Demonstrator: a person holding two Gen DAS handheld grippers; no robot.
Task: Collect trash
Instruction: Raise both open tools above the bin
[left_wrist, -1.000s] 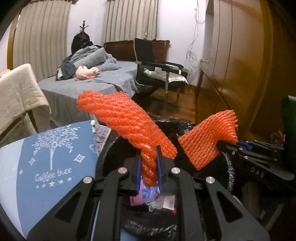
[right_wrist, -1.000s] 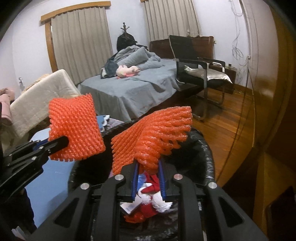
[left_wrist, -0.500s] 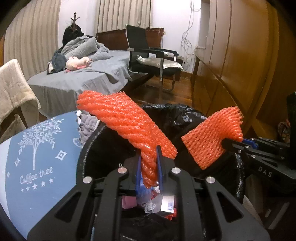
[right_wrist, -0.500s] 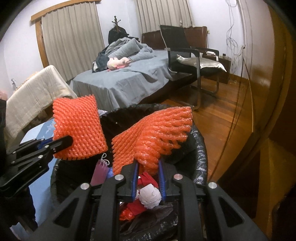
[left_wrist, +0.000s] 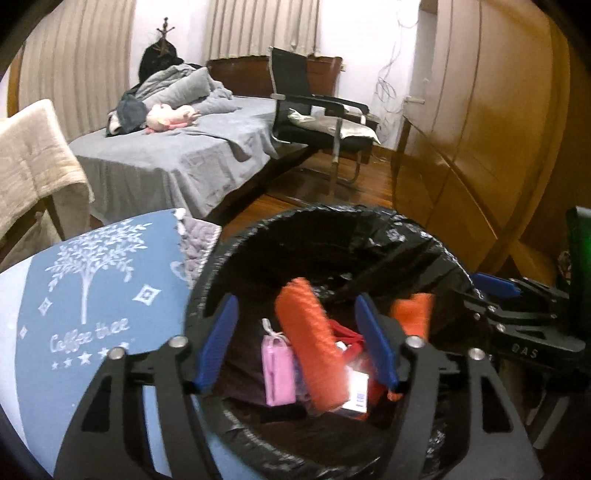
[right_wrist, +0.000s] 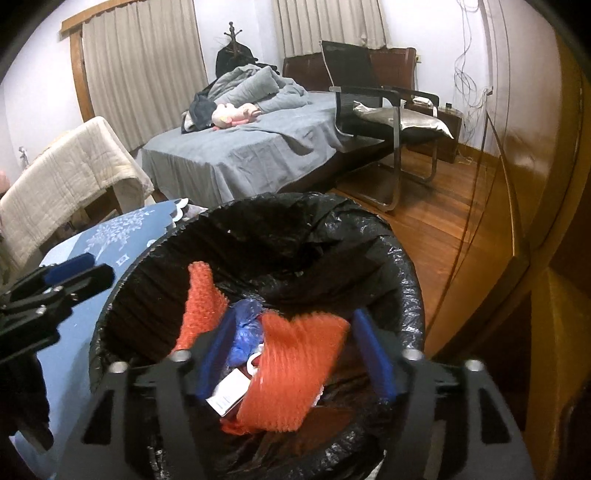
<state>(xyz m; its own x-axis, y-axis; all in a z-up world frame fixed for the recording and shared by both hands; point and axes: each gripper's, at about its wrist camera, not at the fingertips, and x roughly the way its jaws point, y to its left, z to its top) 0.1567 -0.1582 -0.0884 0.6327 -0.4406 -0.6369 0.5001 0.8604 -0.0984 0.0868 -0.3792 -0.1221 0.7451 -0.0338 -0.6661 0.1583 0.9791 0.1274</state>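
Flanking bin (left_wrist: 229, 254), tablecloth (left_wrist: 92, 280), bed (right_wrist: 258, 147), chair (right_wrist: 373, 107)

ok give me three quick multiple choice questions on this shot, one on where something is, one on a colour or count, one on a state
1. Where are the two foam nets?
A. on the bed
B. inside the black-lined bin
C. on the chair

2. What colour are the foam nets?
A. orange
B. green
C. white

3. How do the left gripper's jaws stand?
A. clamped on a net
B. apart, pressing nothing
C. clamped on the bin liner

Answers:
1 B: both foam nets sit among the trash within the rim of the black-lined bin, seen from the right wrist too.
2 A: both nets are orange in both views.
3 B: the left gripper has its blue pads wide apart and opening, the net between them loose and blurred; the right gripper is opening likewise.
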